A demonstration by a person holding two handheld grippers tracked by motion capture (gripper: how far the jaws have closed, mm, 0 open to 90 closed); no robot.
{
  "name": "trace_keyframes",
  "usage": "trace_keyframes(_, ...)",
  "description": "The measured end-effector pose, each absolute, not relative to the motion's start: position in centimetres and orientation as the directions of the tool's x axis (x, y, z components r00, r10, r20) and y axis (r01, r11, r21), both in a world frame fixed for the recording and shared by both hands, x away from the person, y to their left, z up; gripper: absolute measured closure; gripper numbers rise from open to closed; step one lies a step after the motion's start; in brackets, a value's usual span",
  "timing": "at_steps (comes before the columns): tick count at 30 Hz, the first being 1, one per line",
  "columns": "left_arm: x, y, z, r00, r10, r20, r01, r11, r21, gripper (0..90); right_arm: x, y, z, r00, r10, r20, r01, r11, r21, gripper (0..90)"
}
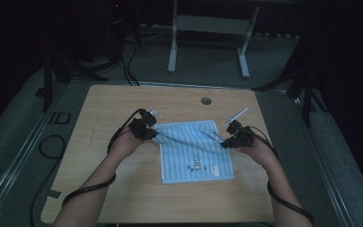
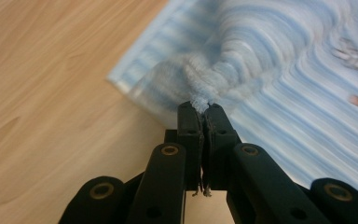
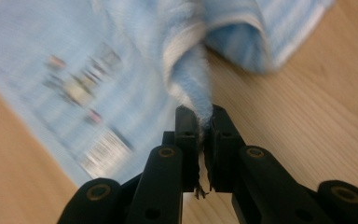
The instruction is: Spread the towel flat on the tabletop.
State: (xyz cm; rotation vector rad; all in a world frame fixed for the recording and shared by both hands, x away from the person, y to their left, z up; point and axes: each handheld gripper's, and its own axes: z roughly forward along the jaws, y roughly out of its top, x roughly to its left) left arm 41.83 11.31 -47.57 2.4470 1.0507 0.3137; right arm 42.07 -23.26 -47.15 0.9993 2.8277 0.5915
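Both hand-held grippers (image 2: 200, 105) (image 3: 204, 114) pinching striped towel (image 1: 196, 149), wooden table (image 1: 123, 189)

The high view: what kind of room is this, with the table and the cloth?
Probably a lab or recording studio: a lone wooden table on grey flooring, dark surroundings, floor cables, and cabled hand-held grippers pinching a striped blue towel.

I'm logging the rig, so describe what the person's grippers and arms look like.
Both the left gripper and right gripper are black, with two flat jaws on bolted linkage arms. A black cable trails along each bare, sleeveless forearm.
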Motion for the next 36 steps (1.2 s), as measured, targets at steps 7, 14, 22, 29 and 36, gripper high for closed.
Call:
trace_keyframes(7,42.9,11.0,-49.5,0.67,0.742,0.028,0.649,-0.604,0.463,84.7,42.9,-23.5,-48.8,-0.756,0.648,0.085,0.629,0.686,0.365,85.6)
trace_keyframes(14,42.7,12.0,-48.7,0.615,0.787,0.037,0.68,-0.553,0.482,52.7,43.4,-24.6,-48.9,-0.693,0.72,0.041,0.68,0.634,0.369,66.2)
trace_keyframes(22,39.1,12.2,-47.9,0.7,0.714,-0.015,0.629,-0.607,0.486,47.8,41.1,-25.0,-48.8,-0.729,0.683,0.039,0.643,0.664,0.382,61.7)
trace_keyframes(29,34.7,9.3,-49.8,0.815,0.575,-0.07,0.543,-0.717,0.437,47.7,38.6,-23.8,-50.5,-0.774,0.631,0.04,0.601,0.715,0.356,60.6)
trace_keyframes(36,33.4,7.1,-52.7,0.848,0.527,-0.065,0.504,-0.761,0.408,47.7,37.0,-22.7,-52.1,-0.8,0.6,0.004,0.566,0.753,0.336,60.8)
